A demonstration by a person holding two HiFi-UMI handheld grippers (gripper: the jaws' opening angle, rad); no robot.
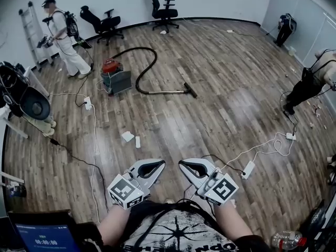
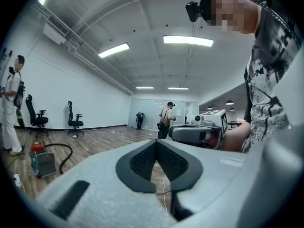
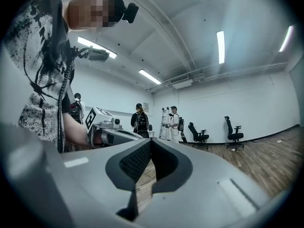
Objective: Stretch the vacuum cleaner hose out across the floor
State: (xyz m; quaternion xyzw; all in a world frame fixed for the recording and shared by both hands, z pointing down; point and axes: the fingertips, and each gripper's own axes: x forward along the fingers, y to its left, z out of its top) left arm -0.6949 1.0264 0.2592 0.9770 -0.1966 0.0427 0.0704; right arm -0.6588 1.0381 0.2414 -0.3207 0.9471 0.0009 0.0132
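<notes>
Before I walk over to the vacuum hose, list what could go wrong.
White cables and a power strip lie on the floor between you and the hose: you could trip.
The hose curls back toward the vacuum cleaner, so a hard pull may drag or tip it.
A person stands near the vacuum cleaner and could be in the way.

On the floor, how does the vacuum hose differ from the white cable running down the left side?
The vacuum hose is black and thick; the white cable is white and thin. The hose bends in a wide loop from the red-topped canister round to the wand; the cable runs almost straight from a power strip toward the camera wearer. Both lie loose on the wooden floor.
</notes>
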